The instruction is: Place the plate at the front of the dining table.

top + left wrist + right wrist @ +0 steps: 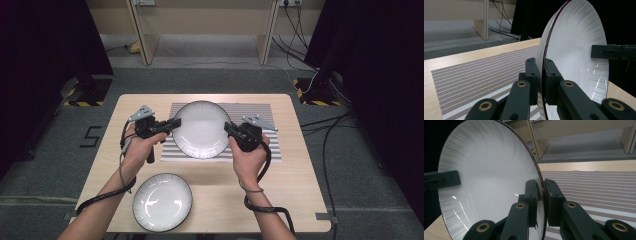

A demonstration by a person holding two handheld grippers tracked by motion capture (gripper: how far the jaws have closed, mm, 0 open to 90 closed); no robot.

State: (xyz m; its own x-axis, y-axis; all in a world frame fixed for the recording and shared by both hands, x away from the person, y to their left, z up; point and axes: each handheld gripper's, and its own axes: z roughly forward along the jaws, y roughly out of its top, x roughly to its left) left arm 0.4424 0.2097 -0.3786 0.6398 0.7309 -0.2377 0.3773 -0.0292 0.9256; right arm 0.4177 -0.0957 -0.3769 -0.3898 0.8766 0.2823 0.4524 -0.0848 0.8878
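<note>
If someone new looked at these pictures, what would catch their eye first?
Probably the white plate over the striped mat, pinched at opposite rims by the left tongs and right tongs. Next, a second plate lying alone at the table's near edge.

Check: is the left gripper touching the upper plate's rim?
Touching. In the left gripper view, the left gripper has both jaws pressed on the rim of the plate, one on each face.

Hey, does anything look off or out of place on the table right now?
Nothing looks damaged or spilled. The white plate is pinched at opposite rims by the left hand-held gripper and right hand-held gripper over the striped placemat.
</note>
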